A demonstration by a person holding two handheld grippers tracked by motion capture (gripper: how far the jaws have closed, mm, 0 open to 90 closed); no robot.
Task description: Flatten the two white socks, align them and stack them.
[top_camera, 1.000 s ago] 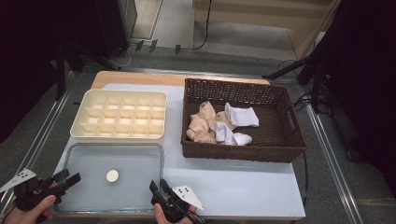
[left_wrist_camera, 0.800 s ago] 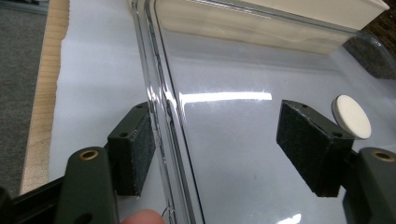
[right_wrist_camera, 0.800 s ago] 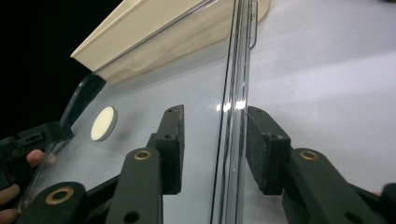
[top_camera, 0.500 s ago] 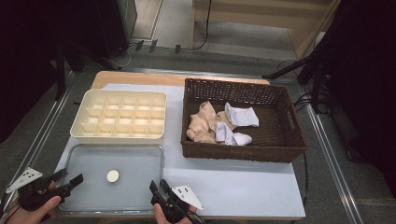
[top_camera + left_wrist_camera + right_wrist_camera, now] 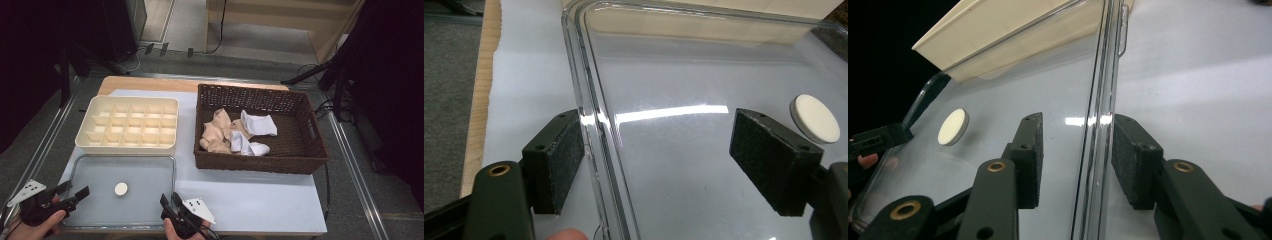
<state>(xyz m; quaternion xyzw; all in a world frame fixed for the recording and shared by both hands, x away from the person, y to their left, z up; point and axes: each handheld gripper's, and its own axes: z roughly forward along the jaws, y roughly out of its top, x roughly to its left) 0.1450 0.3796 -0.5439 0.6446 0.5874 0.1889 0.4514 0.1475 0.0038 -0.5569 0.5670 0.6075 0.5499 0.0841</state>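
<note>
1. In the high view a clear lid point(image 5: 122, 192) lies flat on the desk point(image 5: 260, 195) at the lower left of the frame, a small white disc point(image 5: 120, 188) at its middle; a cream divided tray point(image 5: 128, 125) sits just above it, and a dark wicker basket point(image 5: 260, 160) with beige and white socks point(image 5: 235, 134) fills the right half.
2. The left tongs point(image 5: 70, 192) sit at the lower left corner of the high view, held in a hand point(image 5: 35, 227), tips at the lid's left edge; the right tongs point(image 5: 170, 201) sit at the bottom centre, tips at the lid's lower right corner.
3. The left gripper view shows what the high view cannot: the left tongs point(image 5: 659, 160) stand spread wide, astride the lid's raised rim point(image 5: 591, 135); the left pad lies just at the rim's outer side, whether touching I cannot tell; the right pad hangs well apart over the lid, near the white disc point(image 5: 816, 117); these jaws have just been opening, with the rim between them.
4. The right gripper view shows the right tongs point(image 5: 1075, 157) straddling the lid's rim point(image 5: 1098, 130), both pads close beside it yet with a sliver of gap on each side, so not pinching; the disc point(image 5: 953, 127) lies to the left, and the cream tray's point(image 5: 998, 30) edge shows at the top.
</note>
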